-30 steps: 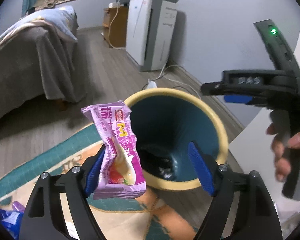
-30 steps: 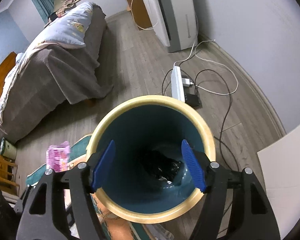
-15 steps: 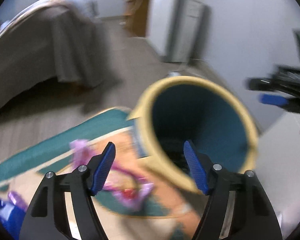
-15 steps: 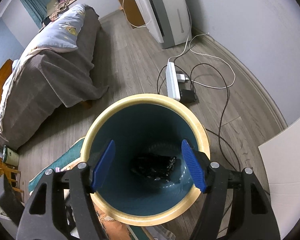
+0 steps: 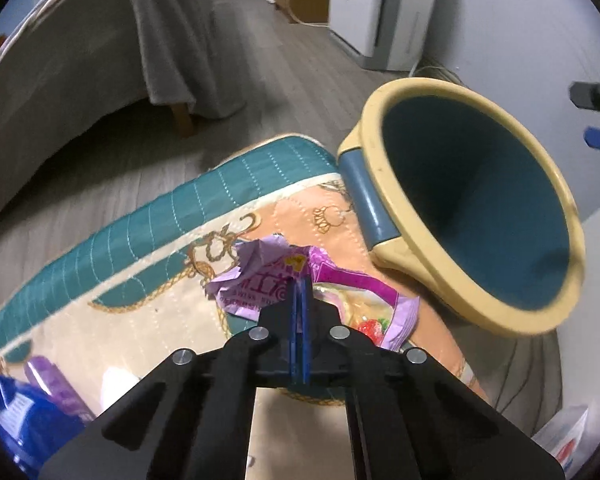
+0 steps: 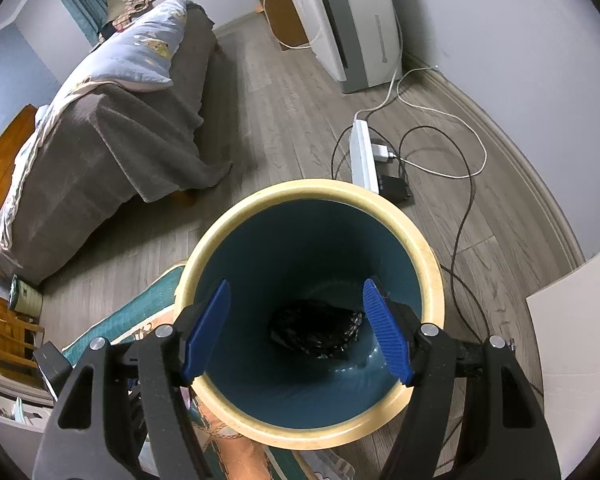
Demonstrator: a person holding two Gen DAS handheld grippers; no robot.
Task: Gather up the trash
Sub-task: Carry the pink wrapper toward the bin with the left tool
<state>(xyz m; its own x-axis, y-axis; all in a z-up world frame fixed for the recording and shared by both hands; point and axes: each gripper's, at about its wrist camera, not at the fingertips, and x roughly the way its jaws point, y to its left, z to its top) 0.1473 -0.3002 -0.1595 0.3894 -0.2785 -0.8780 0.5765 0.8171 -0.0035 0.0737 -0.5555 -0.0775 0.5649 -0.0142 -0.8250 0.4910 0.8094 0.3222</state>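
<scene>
The left gripper [image 5: 300, 284] is pressing its jaws together, having just closed, pinching the purple wrapper [image 5: 260, 280] lying on the mat [image 5: 140, 240]. The right gripper [image 6: 296, 332] is hanging agape and empty over the bin [image 6: 220, 240], black trash [image 6: 316, 332] lying beyond its pads.

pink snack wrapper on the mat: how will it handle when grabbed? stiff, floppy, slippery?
The pink wrapper is crumpled, thin film, so probably floppy and very light. Its glossy surface may slip in a pinch. The left gripper, jaws just closed, looks shut on a fold of it. Lifted, it will likely dangle rather than hold its shape over the bin.
</scene>
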